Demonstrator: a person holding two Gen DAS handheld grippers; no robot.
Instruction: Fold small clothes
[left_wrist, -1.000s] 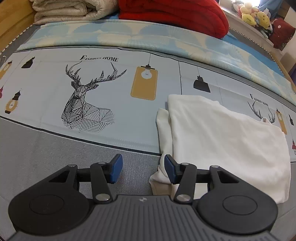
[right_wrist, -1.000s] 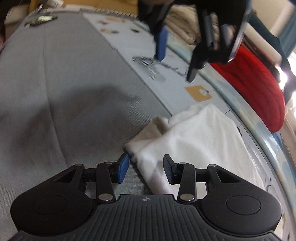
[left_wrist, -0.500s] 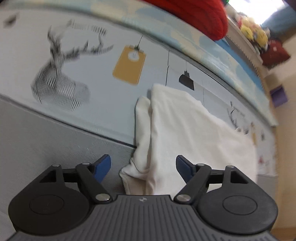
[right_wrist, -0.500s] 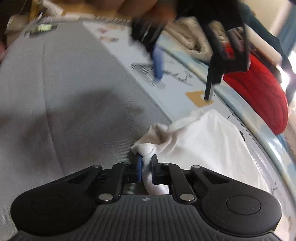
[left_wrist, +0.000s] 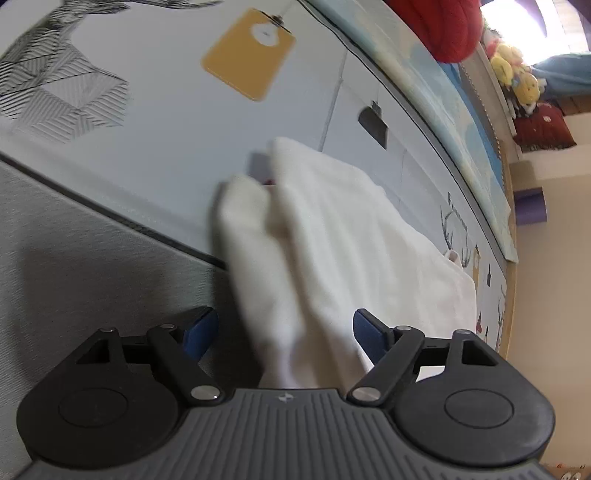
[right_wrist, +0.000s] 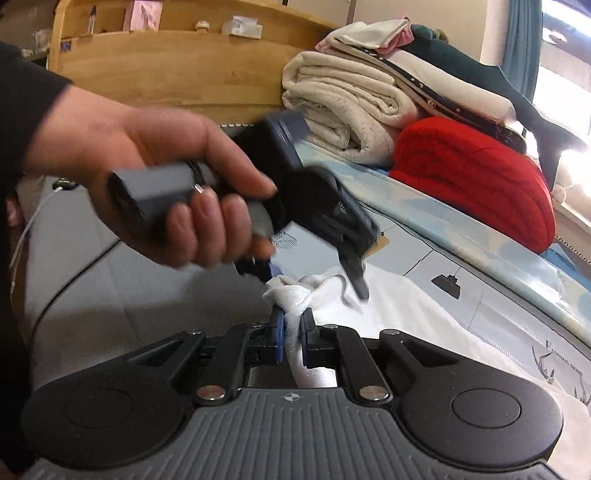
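Bed below: right gripper (right_wrist: 291, 330) has just clamped the white garment's (left_wrist: 332, 236) corner; left gripper (left_wrist: 282, 332), jaws apart, closes in from twelve o'clock.

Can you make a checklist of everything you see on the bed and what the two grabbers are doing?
Surface: grey bed cover with a deer-print sheet.
Job's things: white garment, one end bunched and lifted.
Clutter: nothing seen beside the garment.
Grippers: right gripper shut on the garment; left gripper open, garment between its fingers.
Cables: white cable at the left edge.
Surroundings: red blanket, folded beige blanket, wooden headboard, plush toys.
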